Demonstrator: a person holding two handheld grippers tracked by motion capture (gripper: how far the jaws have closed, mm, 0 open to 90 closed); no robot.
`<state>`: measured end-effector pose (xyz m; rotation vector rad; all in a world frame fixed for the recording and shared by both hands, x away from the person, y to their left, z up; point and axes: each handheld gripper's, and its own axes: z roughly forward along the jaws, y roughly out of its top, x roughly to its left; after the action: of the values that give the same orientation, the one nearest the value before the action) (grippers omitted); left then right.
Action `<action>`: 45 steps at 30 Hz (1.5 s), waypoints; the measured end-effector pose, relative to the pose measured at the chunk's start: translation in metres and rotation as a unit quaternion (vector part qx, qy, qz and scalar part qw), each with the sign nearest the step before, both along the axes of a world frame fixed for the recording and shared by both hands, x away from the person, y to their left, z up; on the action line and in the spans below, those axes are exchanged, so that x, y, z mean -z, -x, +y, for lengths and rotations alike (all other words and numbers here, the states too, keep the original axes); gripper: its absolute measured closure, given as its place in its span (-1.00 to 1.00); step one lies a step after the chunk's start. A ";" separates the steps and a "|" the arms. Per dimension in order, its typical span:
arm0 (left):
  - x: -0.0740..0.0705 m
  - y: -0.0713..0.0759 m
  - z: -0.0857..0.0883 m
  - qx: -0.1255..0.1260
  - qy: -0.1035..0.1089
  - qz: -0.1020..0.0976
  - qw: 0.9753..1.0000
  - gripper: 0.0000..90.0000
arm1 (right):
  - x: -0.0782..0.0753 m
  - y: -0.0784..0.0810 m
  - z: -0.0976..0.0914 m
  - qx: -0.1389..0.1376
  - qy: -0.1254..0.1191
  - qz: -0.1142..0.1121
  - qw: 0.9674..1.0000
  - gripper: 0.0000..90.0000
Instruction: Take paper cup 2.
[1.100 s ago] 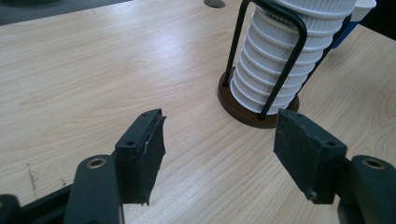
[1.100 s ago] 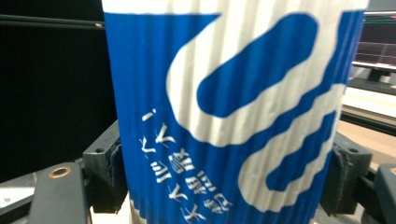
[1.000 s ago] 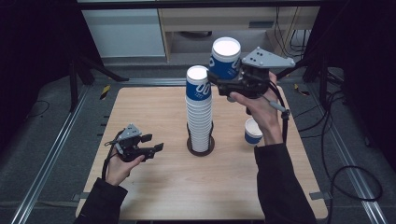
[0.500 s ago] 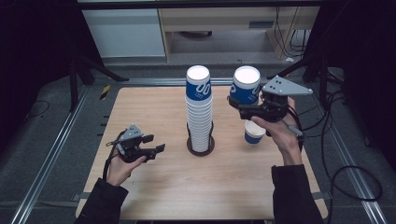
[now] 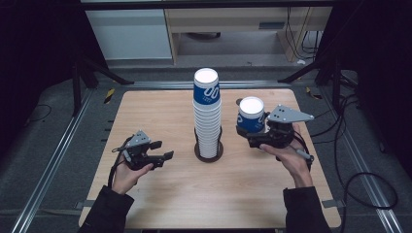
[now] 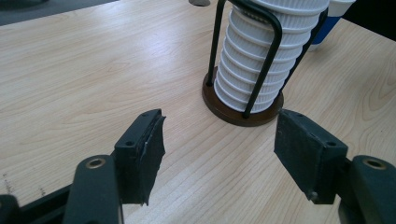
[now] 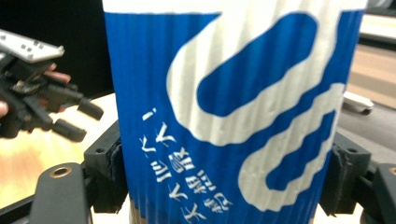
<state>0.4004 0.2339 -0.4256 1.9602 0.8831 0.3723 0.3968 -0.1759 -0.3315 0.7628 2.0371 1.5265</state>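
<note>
A tall stack of upturned blue-and-white paper cups [image 5: 207,116] stands in a black wire holder on a round brown base [image 6: 243,108] at the table's middle. To the right of the stack my right gripper [image 5: 252,132] is shut on one upturned cup [image 5: 251,115], held a little above the table. In the right gripper view that cup [image 7: 233,107] stands between both jaws, with the pads pressed on its sides. My left gripper [image 5: 163,150] rests low at the left of the stack. Its jaws [image 6: 219,154] stand apart with nothing between them, pointing at the holder.
The wooden table [image 5: 160,107] ends at metal rails on both sides, with cables on the floor at the right. Past the stack, the left gripper view shows part of a blue-and-white cup [image 6: 334,18]. The left gripper [image 7: 84,121] appears far off in the right gripper view.
My right gripper has carried its cup down and to the right, from beside the top of the stack to low over the table. The left gripper has kept still.
</note>
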 end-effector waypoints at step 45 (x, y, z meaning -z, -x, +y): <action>-0.008 0.020 -0.027 0.096 0.022 0.016 0.995 -0.44 | 0.090 0.007 0.061 -0.150 0.151 0.062 0.975 -0.54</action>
<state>0.3805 0.2072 -0.4179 1.9954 0.7088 0.2088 0.3895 -0.1149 -0.4218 0.4559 2.4949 1.2955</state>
